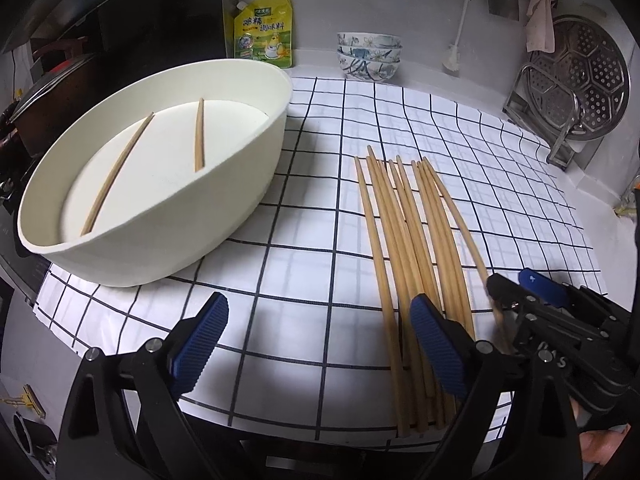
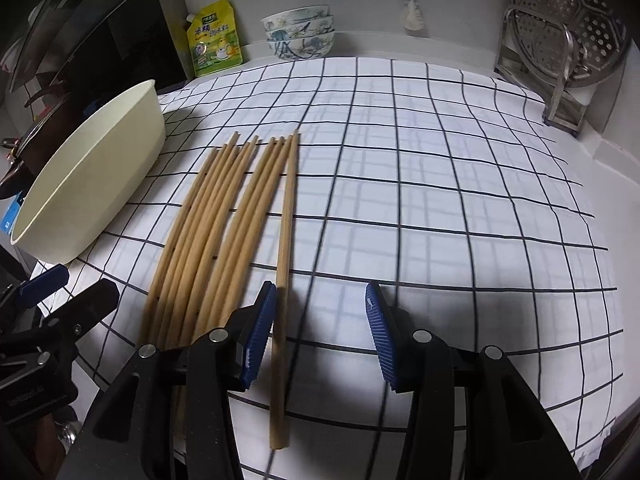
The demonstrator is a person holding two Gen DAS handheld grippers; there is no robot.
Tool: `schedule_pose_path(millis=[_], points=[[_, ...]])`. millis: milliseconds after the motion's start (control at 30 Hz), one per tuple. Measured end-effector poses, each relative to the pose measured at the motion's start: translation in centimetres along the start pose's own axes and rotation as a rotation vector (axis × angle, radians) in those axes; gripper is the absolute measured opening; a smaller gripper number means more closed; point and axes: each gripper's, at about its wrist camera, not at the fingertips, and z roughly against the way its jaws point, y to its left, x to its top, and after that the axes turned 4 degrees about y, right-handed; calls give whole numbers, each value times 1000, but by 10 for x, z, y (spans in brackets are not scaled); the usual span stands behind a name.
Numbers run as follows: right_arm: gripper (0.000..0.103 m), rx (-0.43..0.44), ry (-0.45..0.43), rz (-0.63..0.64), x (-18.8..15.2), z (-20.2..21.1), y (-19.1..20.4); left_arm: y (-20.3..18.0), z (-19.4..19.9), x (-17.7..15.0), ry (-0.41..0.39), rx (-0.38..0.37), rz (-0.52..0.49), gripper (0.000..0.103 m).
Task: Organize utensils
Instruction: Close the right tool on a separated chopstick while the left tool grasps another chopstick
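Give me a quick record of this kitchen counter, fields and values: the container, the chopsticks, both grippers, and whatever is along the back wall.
container: cream oval tub, left on checked cloth
inside tub: two chopsticks, lying apart
on cloth: row of chopsticks, right of tub
left gripper: open, empty
right gripper: open, astride outermost chopstick; chopstick beside one pad, contact unclear
back wall: yellow pouch, stacked bowls, steamer plate in rack
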Motion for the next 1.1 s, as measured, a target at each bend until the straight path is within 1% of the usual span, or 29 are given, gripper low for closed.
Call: schedule_pose_path(millis=[133,233,400,500,700,833,900,967,1033,1067,1100], points=[[44,-15,-4,-25,-3,4,-14,-5,-9,0,12,17,-13,91],[44,-29,-6,-43,-4,6,-23,-8,-12,0,7,34,-22,91],[44,-8,-9,-59,-3,9,-29,-7,-22,0,20,63,-24,91],[46,-7,-3,-41,-2,7,-25,-5,-27,1,29,63,-15,91],[47,-43,-3,31,2,1,-13,-6,-34,1,46,59,-6,91],[47,-84,-13,85,6,-5,-6,-6,-35,0,34,64,-1,92],[47,-83,-19,98,7,-6,-3,-7,-36,1,33,61,2,91],[46,-79,-21,112,7,-7,-1,-9,-36,3,28,59,-4,85],[42,-70,-27,125,6,-7,1,-14,-34,4,18,48,-23,68],[40,-67,-28,130,6,-7,2,-17,-32,4,15,43,-34,64],[34,-61,-27,138,6,-7,4,-21,-31,3,12,36,-46,56]])
